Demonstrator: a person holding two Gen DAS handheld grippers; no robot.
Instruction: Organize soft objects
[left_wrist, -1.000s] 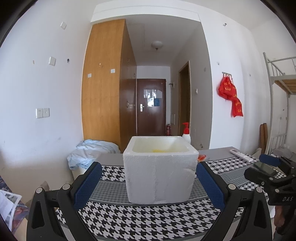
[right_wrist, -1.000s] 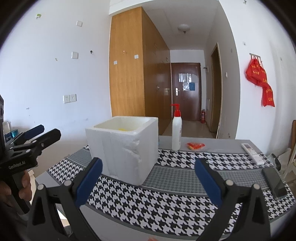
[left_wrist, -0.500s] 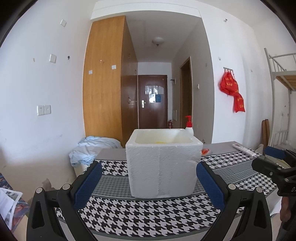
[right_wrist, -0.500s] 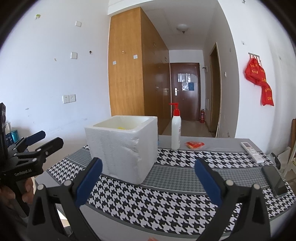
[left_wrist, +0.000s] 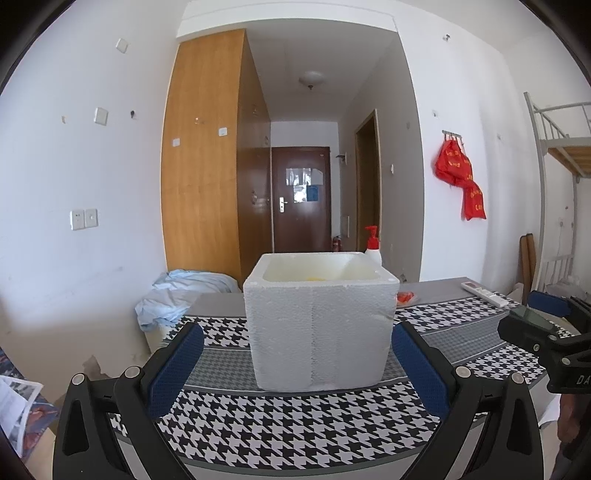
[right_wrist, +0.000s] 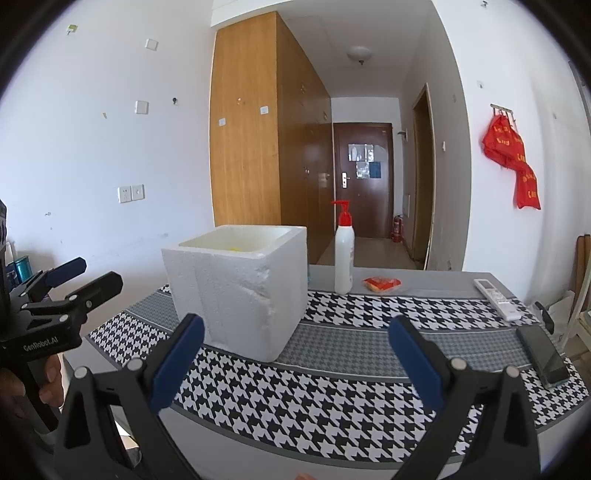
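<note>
A: Item one, foam box (left_wrist: 319, 325). White, open-topped, standing upright on the houndstooth table cloth (left_wrist: 295, 421), near the table's left end. Presumably the bin for the soft things.

B: Contents?

A: A sliver of yellow (left_wrist: 317, 278) shows over the rim; too little is visible to name it. The rest of the interior is hidden by the near wall. A dent marks the box's near right corner (right_wrist: 264, 291).

B: Item two, the grippers.

A: Left gripper (left_wrist: 295, 373): jaws spread wide, nothing between them, level with the box front and framing it, which reads as lined up on the box. Right gripper (right_wrist: 295, 365): likewise wide apart and empty, held off the near table edge, aimed across the cloth right of the box.

B: Loose items?

A: Small orange-red packet (right_wrist: 382, 283) at the far side, just right of the pump bottle (right_wrist: 344, 254); possibly the next soft object, though its material cannot be told. White remote (right_wrist: 496, 297) and dark phone (right_wrist: 543, 356) lie at the right end, well apart from the box.

B: Off the table?

A: Pale blue bundle of cloth (left_wrist: 184, 299), left of the table; what it rests on is cut off by the table edge.
</note>
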